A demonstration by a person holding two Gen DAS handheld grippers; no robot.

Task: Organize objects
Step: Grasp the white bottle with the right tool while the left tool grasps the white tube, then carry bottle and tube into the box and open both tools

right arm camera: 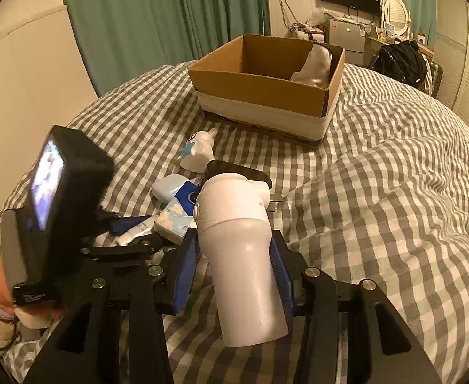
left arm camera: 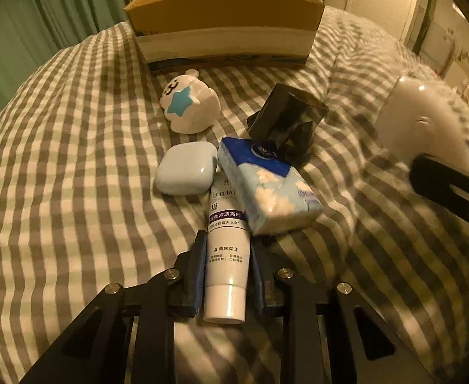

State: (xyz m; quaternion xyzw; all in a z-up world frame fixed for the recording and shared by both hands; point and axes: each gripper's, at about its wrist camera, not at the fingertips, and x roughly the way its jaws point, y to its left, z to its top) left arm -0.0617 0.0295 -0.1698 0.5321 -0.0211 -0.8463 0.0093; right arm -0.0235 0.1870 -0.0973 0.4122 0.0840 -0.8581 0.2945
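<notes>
On checked bedding (left arm camera: 74,166) short of cardboard box (left arm camera: 224,16): left gripper (left arm camera: 228,256) clamped around toothpaste tube (left arm camera: 226,256) near cap, soft, light, likely squashy; right gripper (right arm camera: 234,249) clenched on white bottle (right arm camera: 244,256), rigid, slick.

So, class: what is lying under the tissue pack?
The tissue pack lies across the upper part of the toothpaste tube, which the left gripper clamps. The tube's far end is covered. Anything else beneath it cannot be seen.
</notes>
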